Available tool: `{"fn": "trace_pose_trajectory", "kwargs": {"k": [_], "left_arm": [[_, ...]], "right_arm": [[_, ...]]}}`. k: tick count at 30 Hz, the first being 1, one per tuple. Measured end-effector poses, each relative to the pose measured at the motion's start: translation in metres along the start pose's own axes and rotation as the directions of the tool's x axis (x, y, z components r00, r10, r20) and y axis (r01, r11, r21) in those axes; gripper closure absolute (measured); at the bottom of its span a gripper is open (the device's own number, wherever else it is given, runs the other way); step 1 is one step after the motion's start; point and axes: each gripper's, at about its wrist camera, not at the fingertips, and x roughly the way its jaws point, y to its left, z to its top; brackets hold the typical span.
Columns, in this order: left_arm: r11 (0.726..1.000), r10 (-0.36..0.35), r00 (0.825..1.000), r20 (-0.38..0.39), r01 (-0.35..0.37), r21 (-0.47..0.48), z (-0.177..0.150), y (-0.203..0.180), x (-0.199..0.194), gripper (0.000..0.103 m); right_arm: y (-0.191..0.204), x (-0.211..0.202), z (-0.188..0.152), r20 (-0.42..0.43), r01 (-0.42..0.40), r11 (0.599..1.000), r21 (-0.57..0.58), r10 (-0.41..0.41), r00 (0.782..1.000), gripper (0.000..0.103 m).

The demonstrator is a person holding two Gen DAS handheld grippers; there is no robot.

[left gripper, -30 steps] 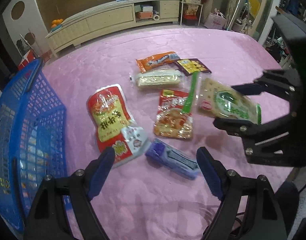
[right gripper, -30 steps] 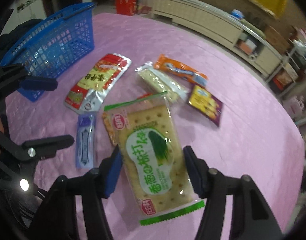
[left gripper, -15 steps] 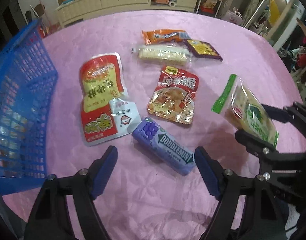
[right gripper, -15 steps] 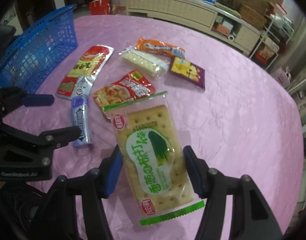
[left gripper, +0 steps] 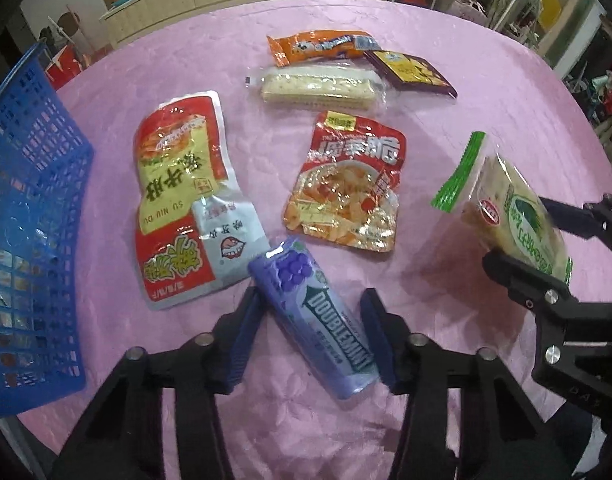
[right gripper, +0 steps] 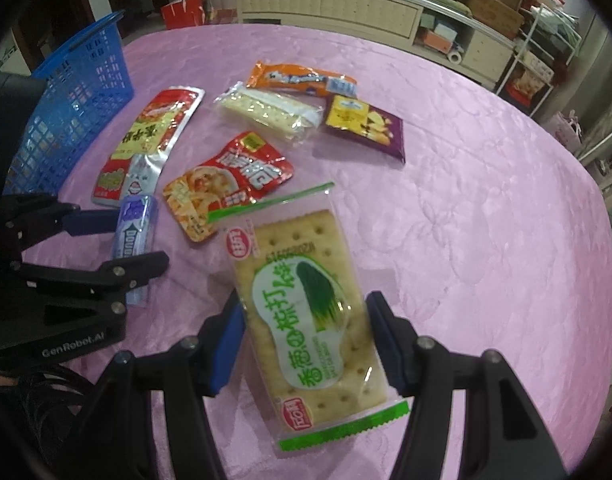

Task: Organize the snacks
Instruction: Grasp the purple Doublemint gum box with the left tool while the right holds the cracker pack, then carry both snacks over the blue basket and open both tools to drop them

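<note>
On a pink-clothed surface (left gripper: 486, 92), a purple gum pack (left gripper: 314, 316) is straddled by the left hand-held gripper (left gripper: 312, 336), whose jaws are closing, pads not yet pressed on it. A green cracker packet (right gripper: 310, 308) is clamped above the cloth by the right hand-held gripper (right gripper: 306, 344); its printed face is seen only from the right wrist. A blue basket (left gripper: 26, 216) stands at the left edge.

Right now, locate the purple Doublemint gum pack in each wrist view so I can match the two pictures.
Left wrist view: the gum pack lies low centre, between the closing left gripper pads.
Right wrist view: the gum pack sits at left, partly behind the left gripper.
Shared landmark: the blue basket, at left in both views.
</note>
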Motion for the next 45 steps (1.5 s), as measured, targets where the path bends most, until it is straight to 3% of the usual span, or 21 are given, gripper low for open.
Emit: {"fn": "trace_pose_trajectory", "kwargs": {"k": [2, 8, 13, 20, 29, 36, 45], "left_arm": [[1.0, -0.002, 1.0, 0.002, 0.002, 0.03, -0.005, -0.003, -0.004, 0.069], [0.997, -0.017, 0.999, 0.033, 0.014, 0.081, -0.02, -0.007, -0.016, 0.071], [0.995, -0.029, 0.993, 0.116, 0.018, 0.096, -0.032, -0.001, -0.056, 0.071], [0.993, -0.028, 0.97, 0.241, 0.0, 0.116, -0.049, 0.012, -0.122, 0.071], [0.988, -0.015, 0.935, 0.354, -0.041, 0.151, -0.057, 0.049, -0.194, 0.071], [0.986, 0.01, 0.916, 0.401, -0.077, 0.151, -0.063, 0.088, -0.216, 0.071], [0.988, 0.054, 0.911, 0.41, -0.109, 0.112, -0.074, 0.144, -0.233, 0.071]], "right_arm": [[0.0, -0.001, 0.0, -0.003, 0.002, 1.0, -0.002, -0.002, 1.0, 0.038], [0.007, -0.017, -0.003, 0.031, 0.004, 1.0, -0.006, -0.004, 1.0, 0.038], [0.013, -0.044, -0.001, 0.071, 0.018, 1.0, -0.017, -0.016, 0.997, 0.038], [0.032, -0.09, 0.007, 0.142, 0.04, 0.998, -0.047, -0.033, 0.989, 0.038], [0.073, -0.144, 0.018, 0.234, 0.059, 0.995, -0.082, -0.039, 0.971, 0.038], [0.107, -0.167, 0.029, 0.274, 0.045, 0.994, -0.101, -0.016, 0.962, 0.038], [0.16, -0.174, 0.053, 0.296, 0.051, 0.982, -0.181, 0.005, 0.955, 0.038]]}}
